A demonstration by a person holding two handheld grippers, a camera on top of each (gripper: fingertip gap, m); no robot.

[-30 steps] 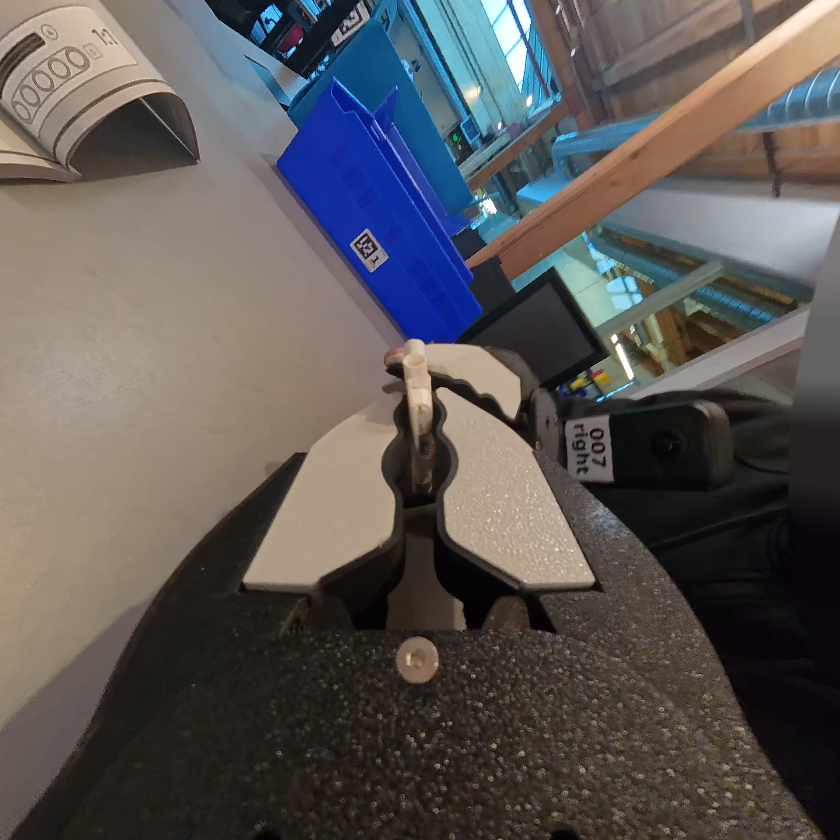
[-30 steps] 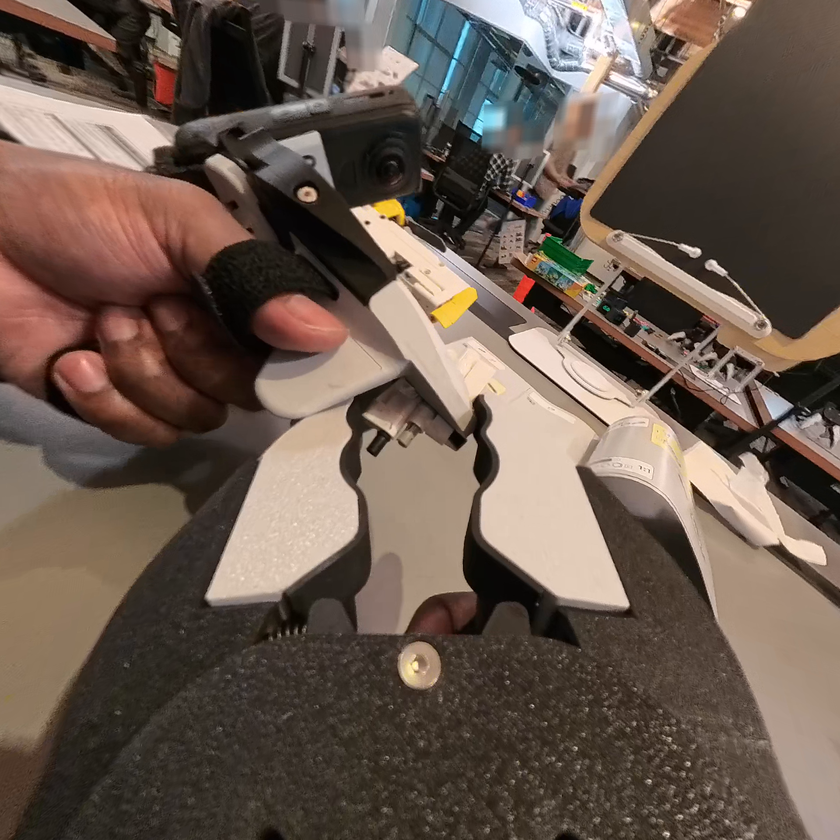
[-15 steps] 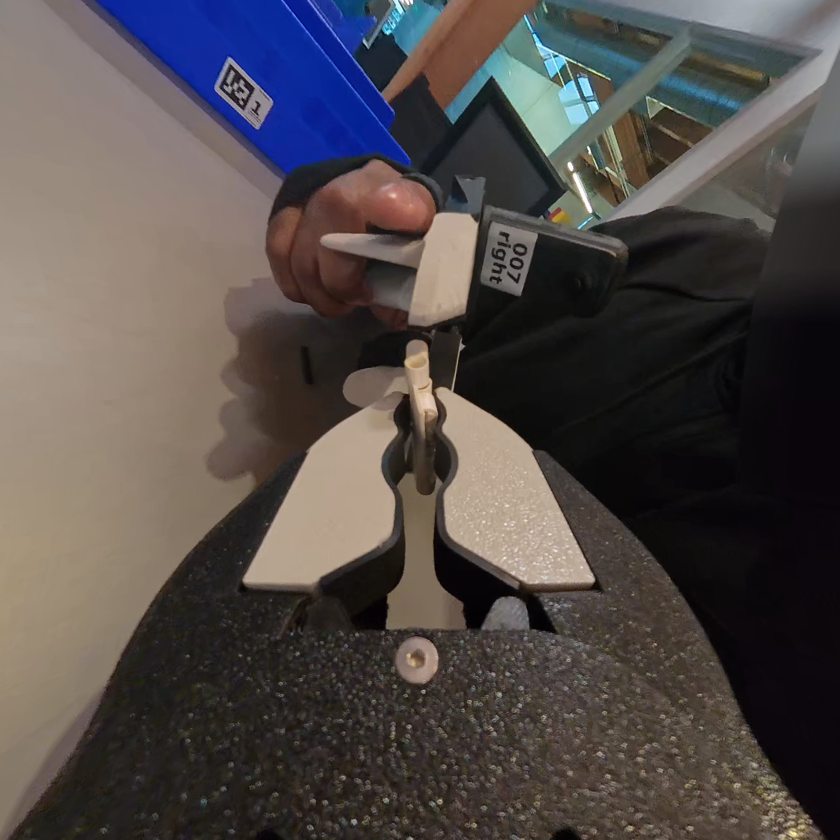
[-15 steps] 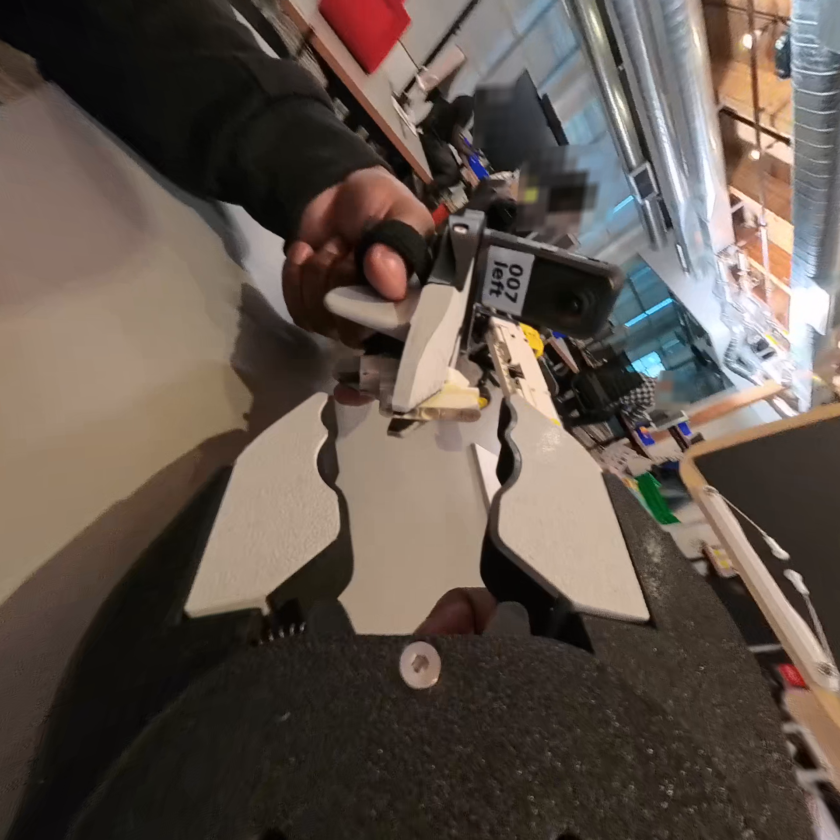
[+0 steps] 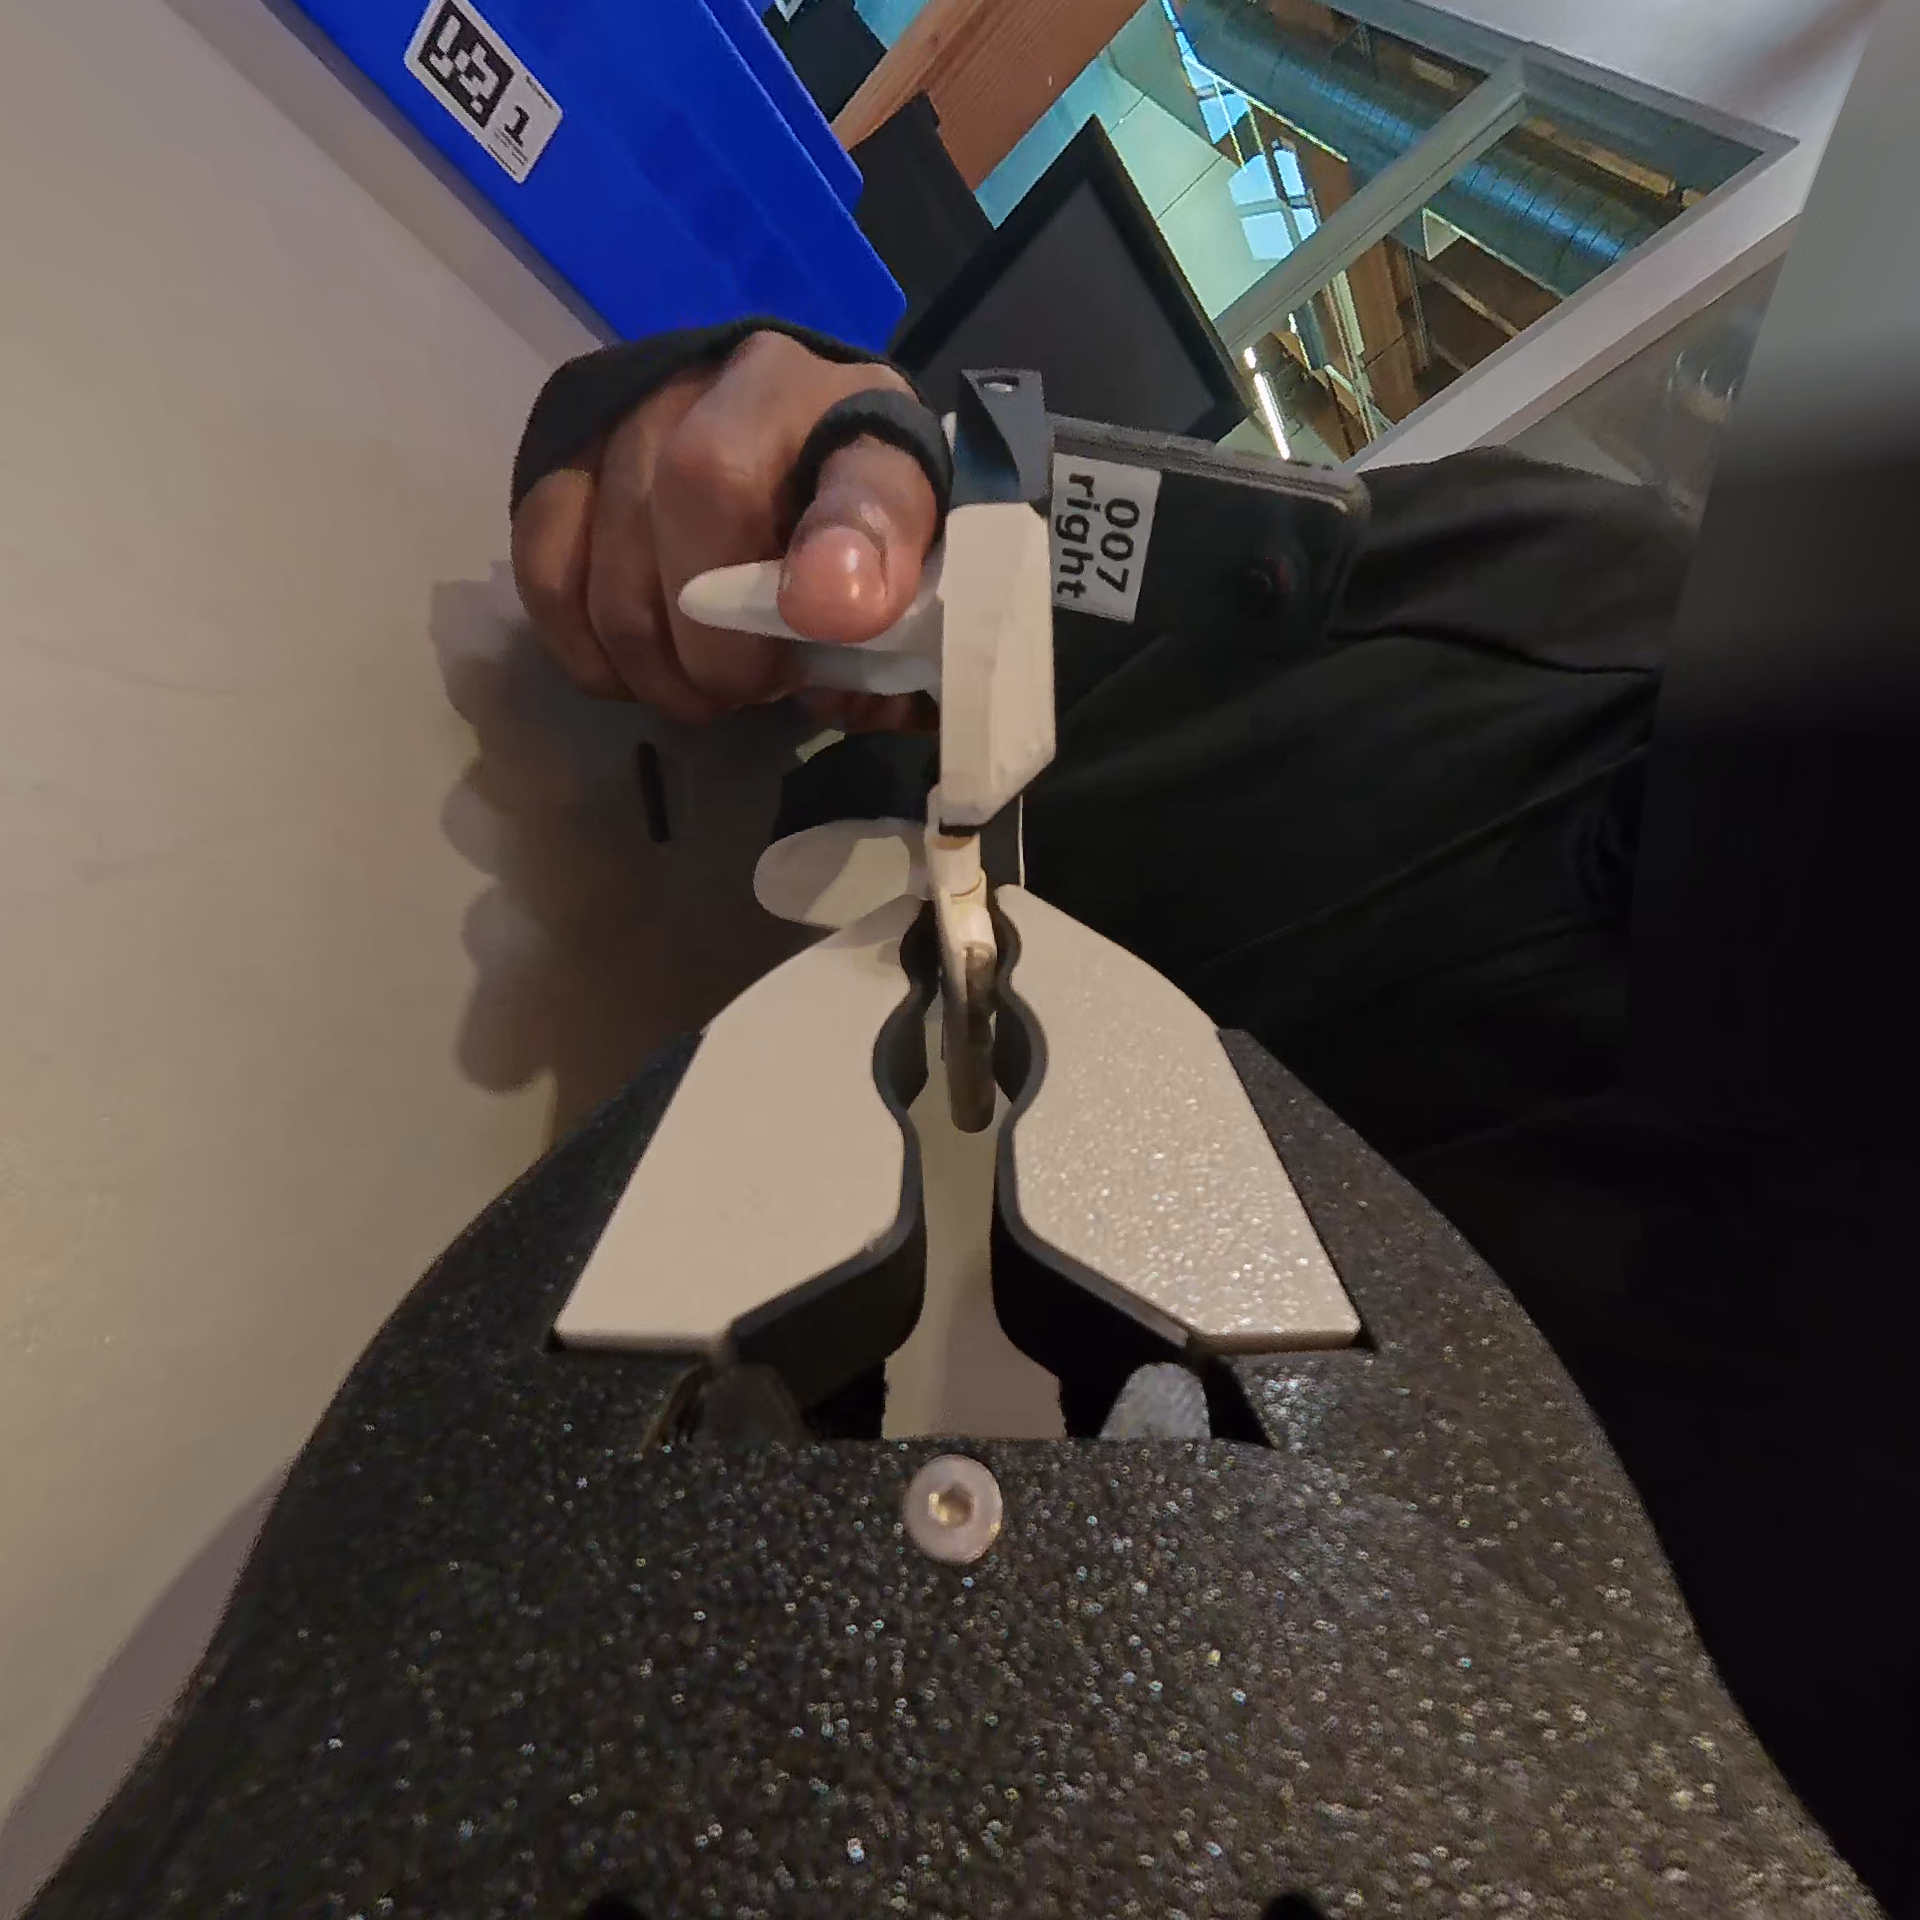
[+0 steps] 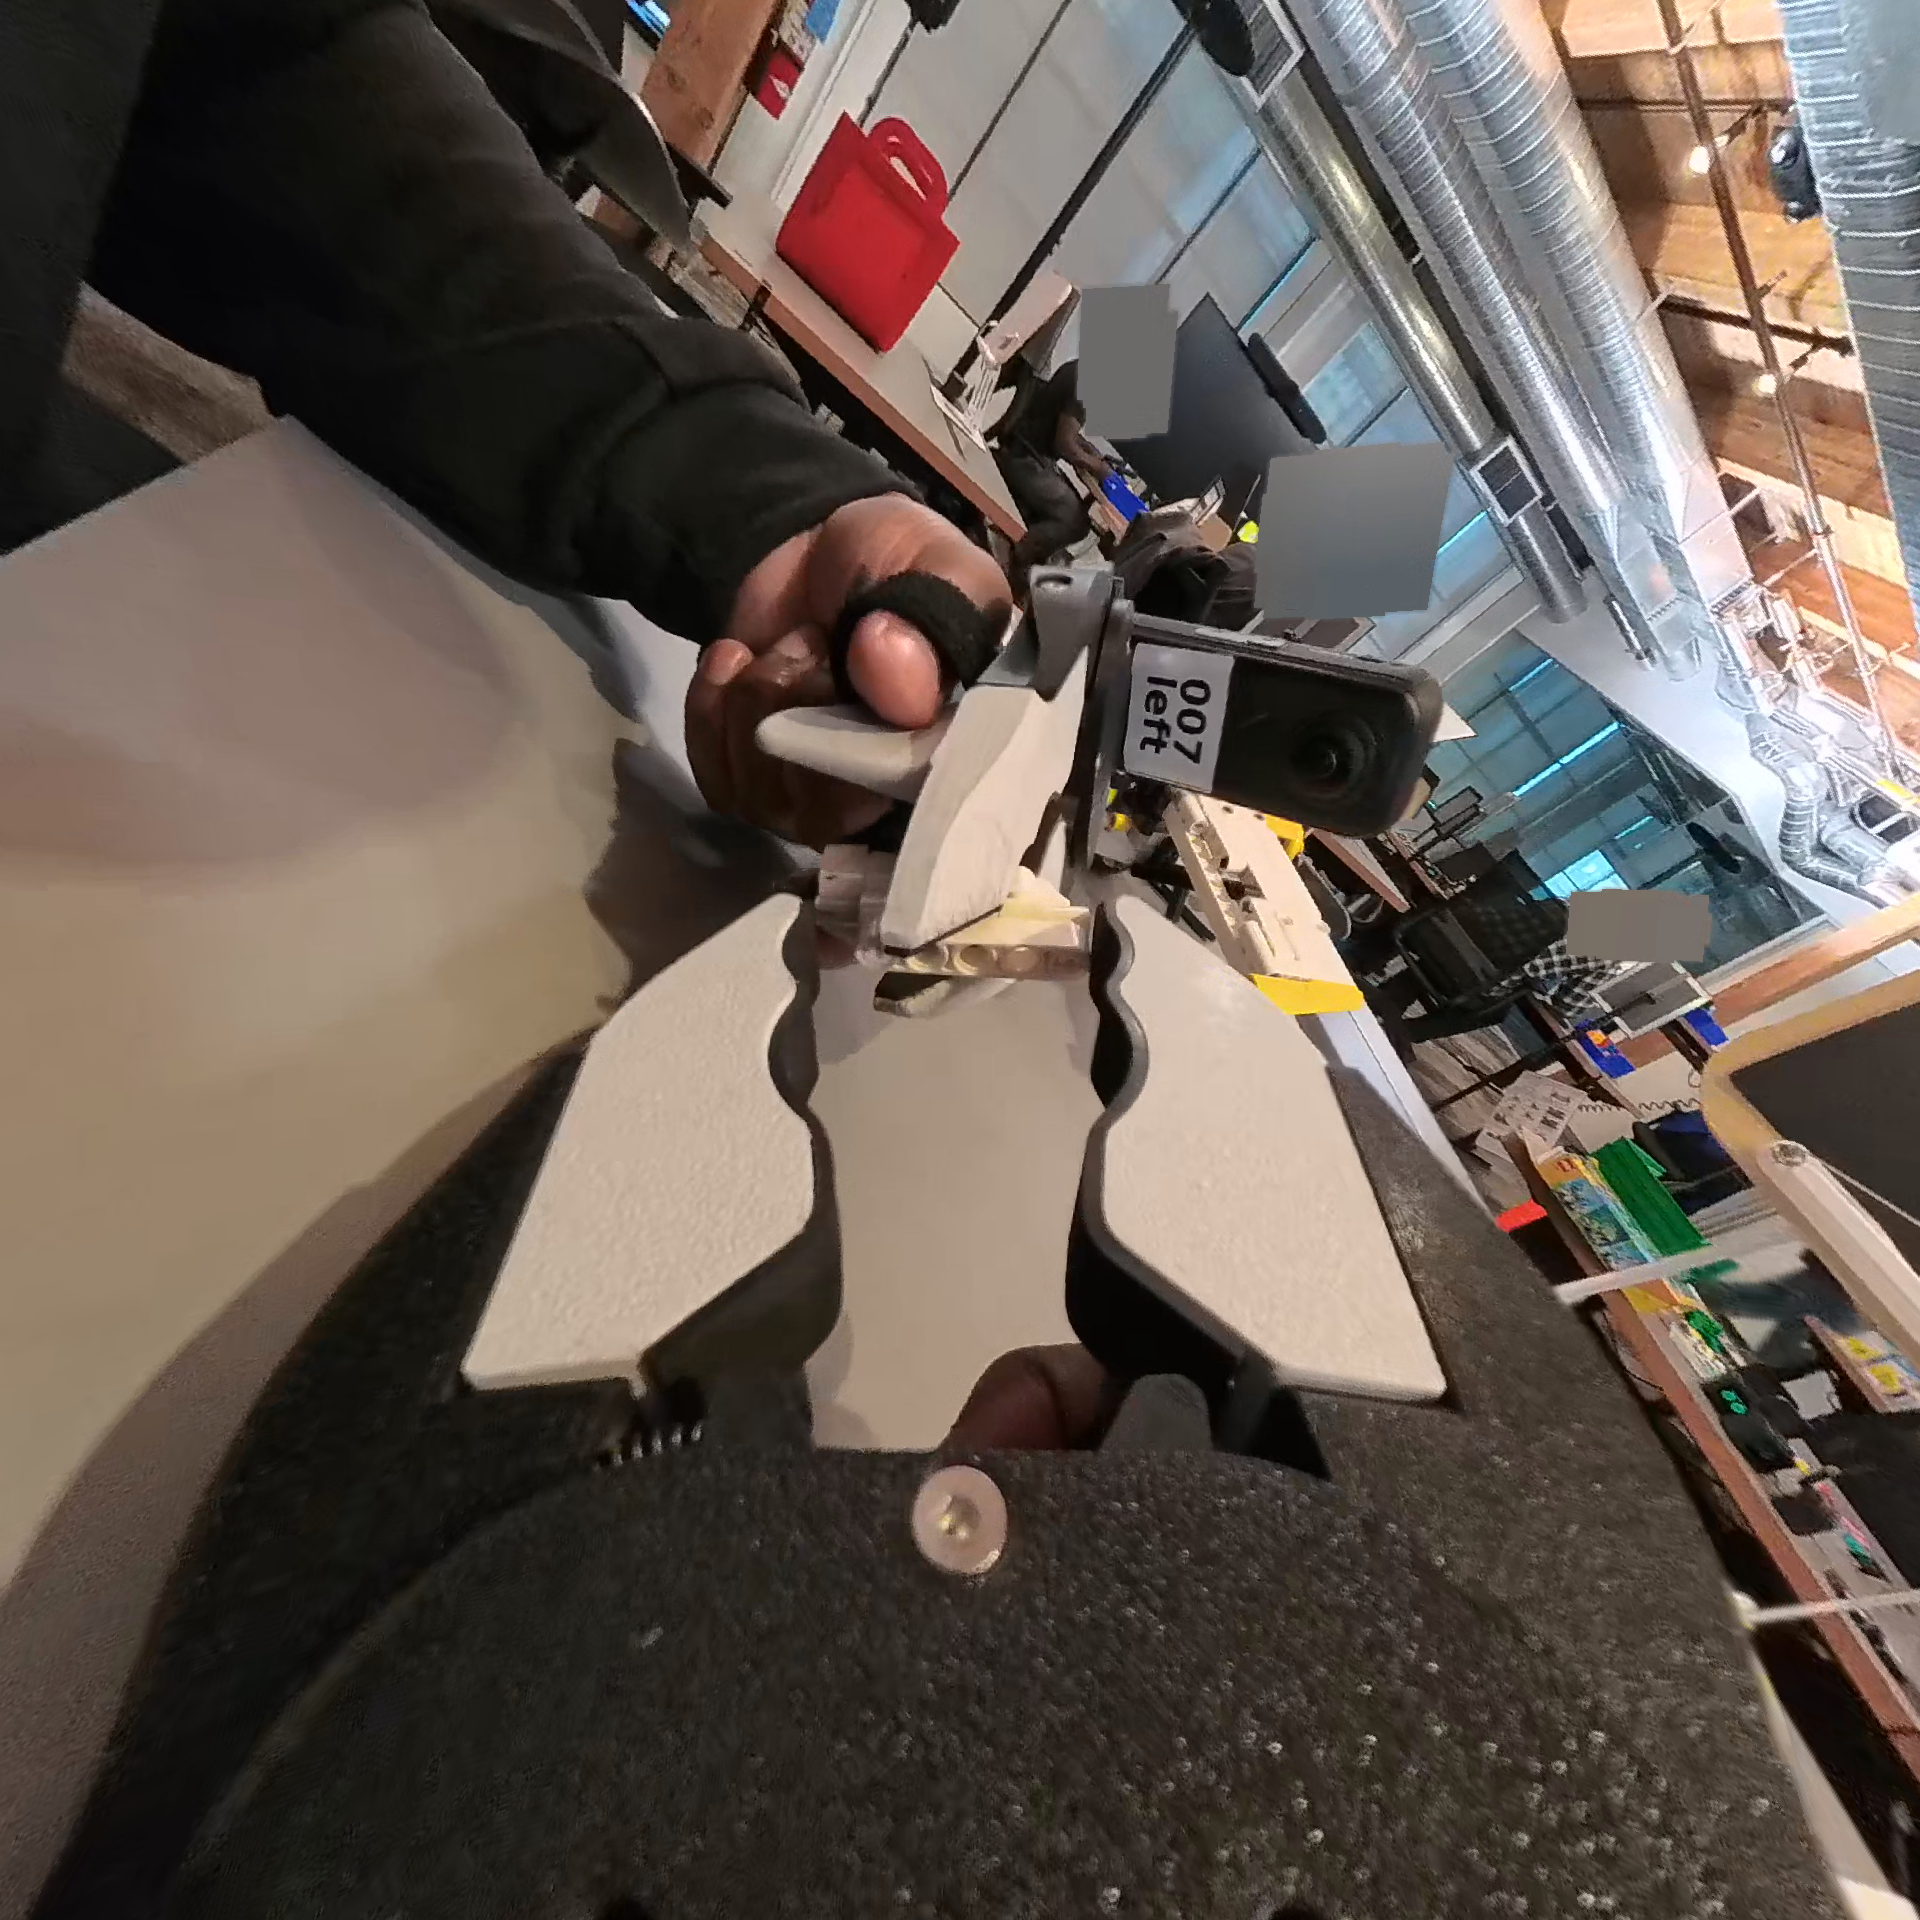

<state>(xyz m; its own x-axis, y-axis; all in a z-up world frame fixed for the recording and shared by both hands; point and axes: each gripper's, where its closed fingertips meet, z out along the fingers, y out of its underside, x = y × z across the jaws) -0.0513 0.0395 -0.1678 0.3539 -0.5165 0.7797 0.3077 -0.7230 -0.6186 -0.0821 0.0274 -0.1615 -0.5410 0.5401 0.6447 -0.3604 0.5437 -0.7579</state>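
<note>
Closing in since a moment ago, the right tongs [image 6: 951, 940] are standing spread around the pale holed beam [image 6: 987, 961], which the left tongs [image 5: 961, 961] are pinching at 12 o'clock, its long axis spanning their gap.

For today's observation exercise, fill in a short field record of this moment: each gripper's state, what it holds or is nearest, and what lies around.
Left gripper: shut on a thin white perforated beam
Right gripper: open, jaws either side of that beam
Contact, right: cannot tell
Hands: one on each handle
Surface: pale grey table
Behind: blue bin, dark screen
</note>
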